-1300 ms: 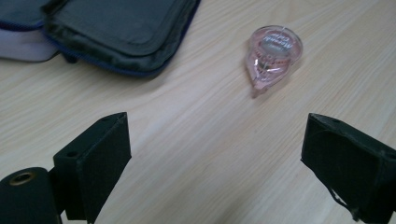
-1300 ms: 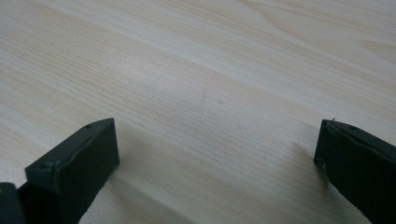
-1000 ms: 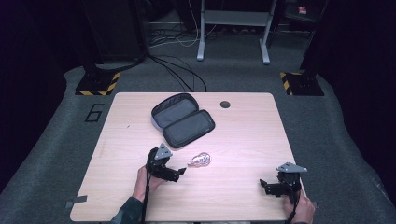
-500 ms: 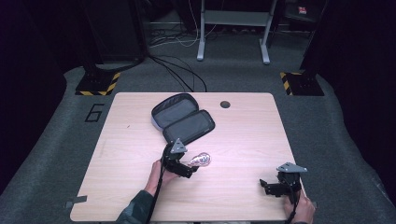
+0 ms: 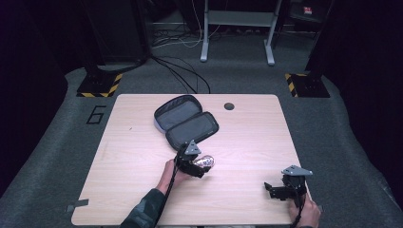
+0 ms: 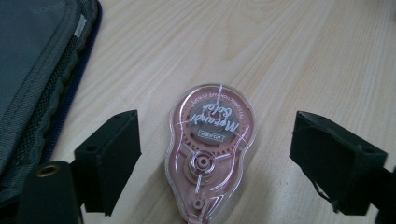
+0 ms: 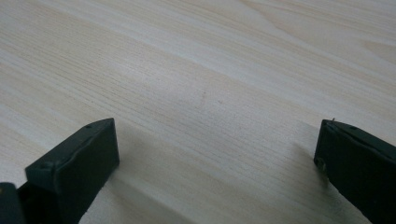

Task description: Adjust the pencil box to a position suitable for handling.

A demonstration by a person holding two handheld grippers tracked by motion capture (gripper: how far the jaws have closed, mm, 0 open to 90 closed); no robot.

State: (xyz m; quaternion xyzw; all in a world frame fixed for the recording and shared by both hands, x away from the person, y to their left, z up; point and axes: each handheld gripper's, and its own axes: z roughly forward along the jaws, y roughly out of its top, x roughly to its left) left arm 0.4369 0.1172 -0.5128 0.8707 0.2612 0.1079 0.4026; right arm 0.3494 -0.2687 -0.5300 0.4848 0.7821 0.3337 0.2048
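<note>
Left gripper view: correction-tape roller [image 6: 211, 149] between fingers [image 6: 109, 161].

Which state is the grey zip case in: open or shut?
Open: the zip case lies spread flat on the table, both halves showing their insides.

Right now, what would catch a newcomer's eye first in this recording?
Most striking is the clear pink correction tape dispenser, flat on the wooden table between the jaws of the left gripper, which have just been closing without touching it yet. Behind it lies an open dark zip case. The right gripper sits open at the table's near right corner, nothing between its jaws.
</note>
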